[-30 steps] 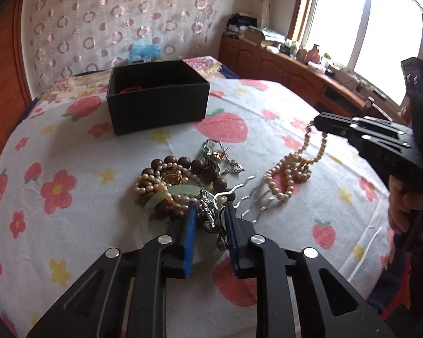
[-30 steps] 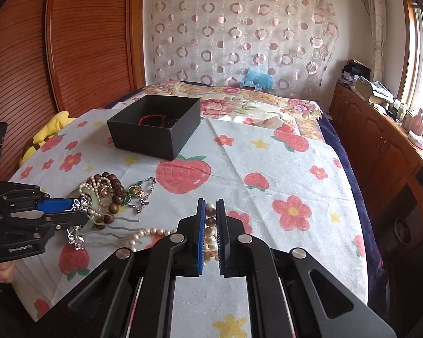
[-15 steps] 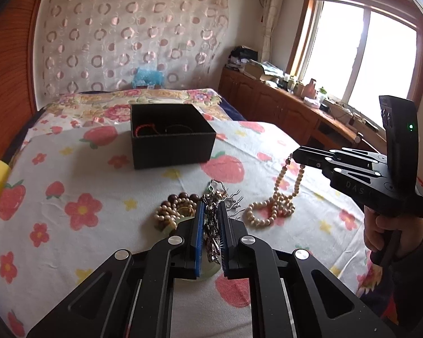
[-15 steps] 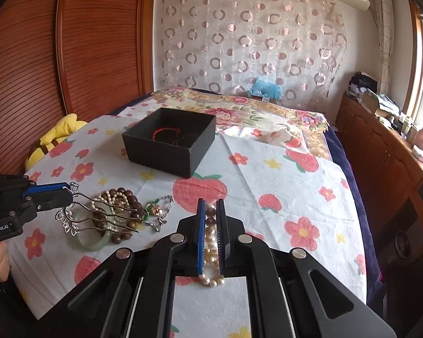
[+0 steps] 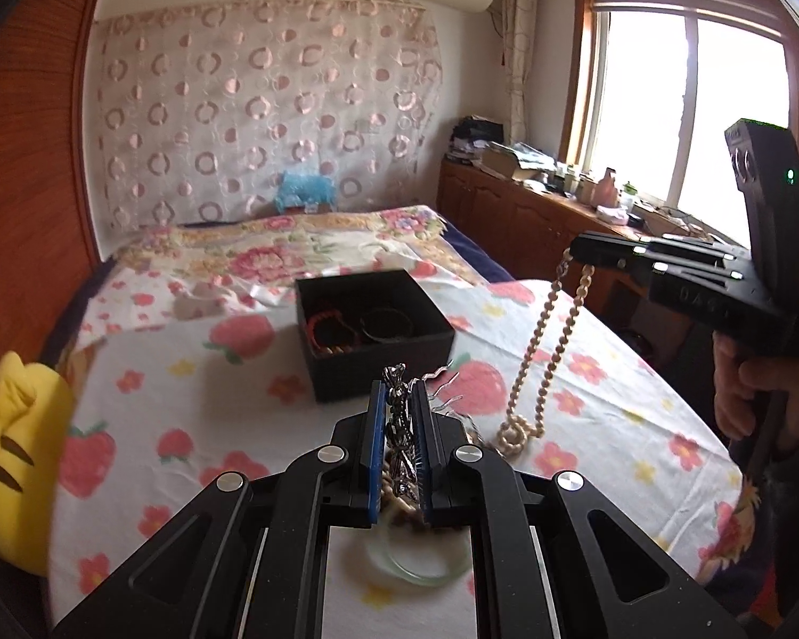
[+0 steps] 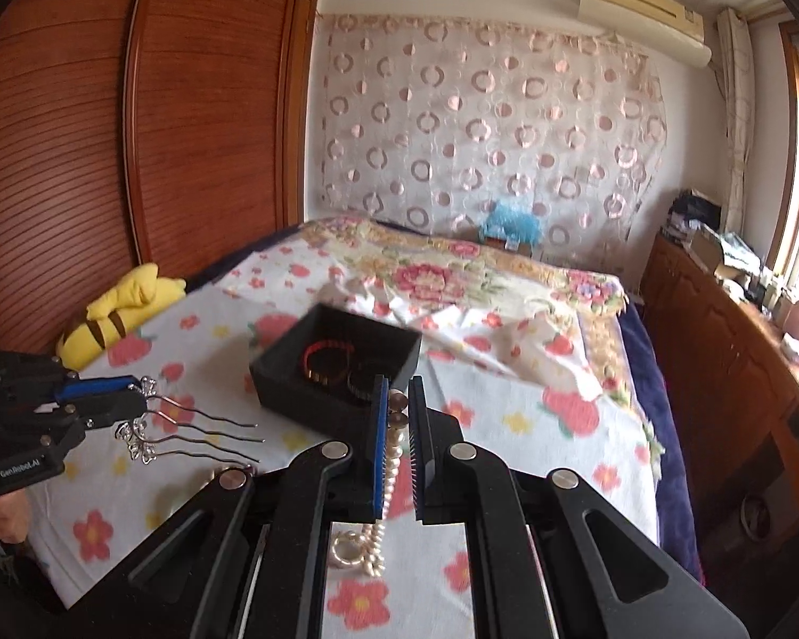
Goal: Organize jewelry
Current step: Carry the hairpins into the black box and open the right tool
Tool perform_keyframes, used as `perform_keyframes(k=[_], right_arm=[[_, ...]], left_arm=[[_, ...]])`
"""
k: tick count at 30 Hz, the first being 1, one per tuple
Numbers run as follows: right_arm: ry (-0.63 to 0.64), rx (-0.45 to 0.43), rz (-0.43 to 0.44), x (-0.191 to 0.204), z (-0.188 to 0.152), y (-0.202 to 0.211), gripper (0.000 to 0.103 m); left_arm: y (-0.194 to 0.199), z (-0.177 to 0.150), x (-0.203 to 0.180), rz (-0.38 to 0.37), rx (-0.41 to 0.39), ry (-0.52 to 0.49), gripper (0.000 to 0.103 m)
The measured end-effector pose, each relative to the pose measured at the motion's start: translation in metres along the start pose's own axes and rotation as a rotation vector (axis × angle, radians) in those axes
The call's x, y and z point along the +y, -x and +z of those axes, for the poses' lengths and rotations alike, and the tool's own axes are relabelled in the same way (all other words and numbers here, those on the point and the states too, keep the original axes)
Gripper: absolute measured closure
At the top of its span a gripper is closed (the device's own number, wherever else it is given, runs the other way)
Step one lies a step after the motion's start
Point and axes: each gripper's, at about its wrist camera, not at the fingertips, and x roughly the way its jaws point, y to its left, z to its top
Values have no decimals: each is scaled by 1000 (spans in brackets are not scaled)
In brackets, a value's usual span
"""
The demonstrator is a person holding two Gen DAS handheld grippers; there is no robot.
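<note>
My left gripper point(image 5: 399, 399) is shut on a silver hair comb point(image 5: 398, 426) and holds it above the bed; the comb's wavy prongs point(image 6: 208, 428) show in the right wrist view. My right gripper point(image 6: 398, 399) is shut on a pearl necklace point(image 6: 391, 458), which hangs from it with its lower end coiled on the sheet point(image 5: 516, 434). An open black box point(image 5: 373, 327) with a red bracelet point(image 5: 325, 322) and a dark bracelet inside sits ahead of both grippers. A pale green bangle point(image 5: 421, 567) lies under my left gripper.
The strawberry-and-flower sheet point(image 5: 186, 399) covers the bed. A yellow plush toy point(image 5: 10, 458) lies at the left edge. A wooden wardrobe point(image 6: 133, 160) stands at the left, wooden cabinets point(image 5: 532, 218) under the window at the right. A blue toy point(image 6: 508, 221) sits at the bed's head.
Both grippers have risen and tilted up. The hair comb has come clear off the jewelry pile, and the pearl necklace hangs longer, mostly lifted off the sheet.
</note>
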Motion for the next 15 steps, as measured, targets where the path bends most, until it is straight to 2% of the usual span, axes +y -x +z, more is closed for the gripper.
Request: perform_keyframes(k=[15], right_arm=[[56,-71,-31,0,75,-9,95]], left_arm=[[-10,33,26,63,-38,15,94]])
